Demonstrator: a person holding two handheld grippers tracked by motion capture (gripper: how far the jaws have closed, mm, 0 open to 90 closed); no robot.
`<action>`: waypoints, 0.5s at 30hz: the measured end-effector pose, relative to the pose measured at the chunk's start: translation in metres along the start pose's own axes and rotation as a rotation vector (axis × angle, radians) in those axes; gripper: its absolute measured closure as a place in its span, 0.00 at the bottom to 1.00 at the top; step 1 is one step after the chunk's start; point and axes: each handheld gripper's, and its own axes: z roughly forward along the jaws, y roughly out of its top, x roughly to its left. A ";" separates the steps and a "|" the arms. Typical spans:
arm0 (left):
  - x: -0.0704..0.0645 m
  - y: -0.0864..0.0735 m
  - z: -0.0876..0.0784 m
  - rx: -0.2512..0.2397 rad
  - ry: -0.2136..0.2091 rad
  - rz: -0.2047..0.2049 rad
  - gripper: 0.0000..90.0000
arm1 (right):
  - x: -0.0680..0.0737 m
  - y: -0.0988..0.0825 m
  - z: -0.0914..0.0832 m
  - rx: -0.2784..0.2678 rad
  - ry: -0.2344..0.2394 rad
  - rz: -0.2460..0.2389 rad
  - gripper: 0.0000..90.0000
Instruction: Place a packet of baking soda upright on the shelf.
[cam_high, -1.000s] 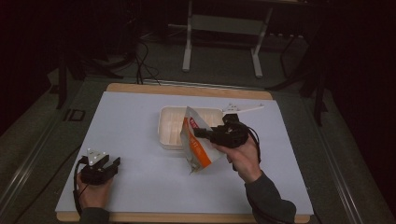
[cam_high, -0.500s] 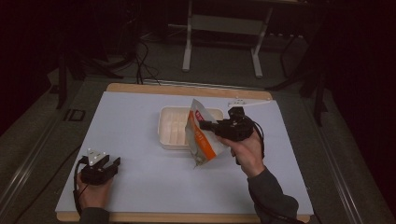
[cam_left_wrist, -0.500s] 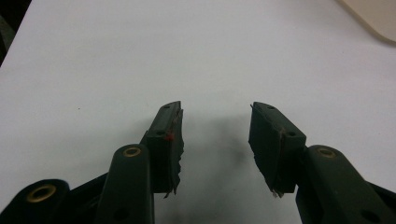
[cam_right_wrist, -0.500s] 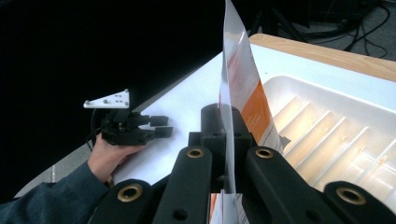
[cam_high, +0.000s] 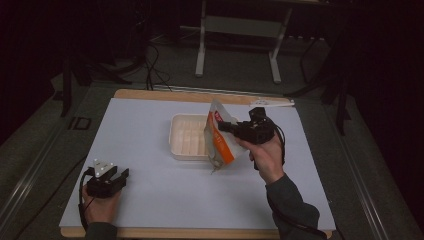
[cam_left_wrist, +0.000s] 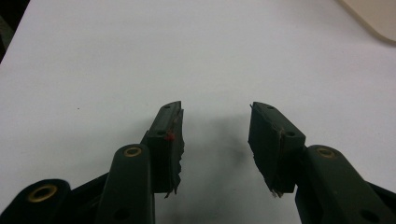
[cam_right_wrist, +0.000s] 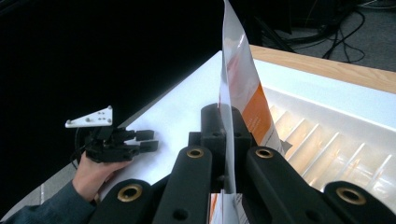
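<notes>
A white and orange pouch (cam_high: 219, 137) hangs tilted over the right end of a shallow white ribbed tray (cam_high: 187, 137). My right gripper (cam_high: 226, 128) is shut on the pouch's edge and holds it off the table. In the right gripper view the pouch (cam_right_wrist: 243, 91) stands edge-on between the closed jaws of the right gripper (cam_right_wrist: 225, 122), with the tray (cam_right_wrist: 336, 140) behind it. My left gripper (cam_high: 121, 175) rests at the front left of the white table, open. Its view shows the left gripper (cam_left_wrist: 215, 125) with nothing between the fingers.
The white tabletop (cam_high: 150, 125) has a wooden rim (cam_high: 165, 95) at the far edge. A grey metal stand (cam_high: 240, 30) and cables lie on the dark floor beyond. A corner of the tray (cam_left_wrist: 373, 18) shows at the top right of the left gripper view.
The right hand has lifted and tipped the pouch more upright over the tray's right end. The left hand and its gripper have stayed in place.
</notes>
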 end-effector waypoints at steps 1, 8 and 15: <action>0.000 0.000 0.000 0.000 0.000 0.000 0.61 | -0.001 0.001 0.000 -0.001 -0.003 0.004 1.00; 0.000 0.000 0.000 -0.002 0.000 -0.001 0.61 | -0.004 0.006 0.001 -0.004 -0.028 0.010 1.00; 0.000 0.000 0.000 -0.001 0.000 -0.003 0.60 | -0.008 0.009 0.001 -0.018 -0.040 0.022 1.00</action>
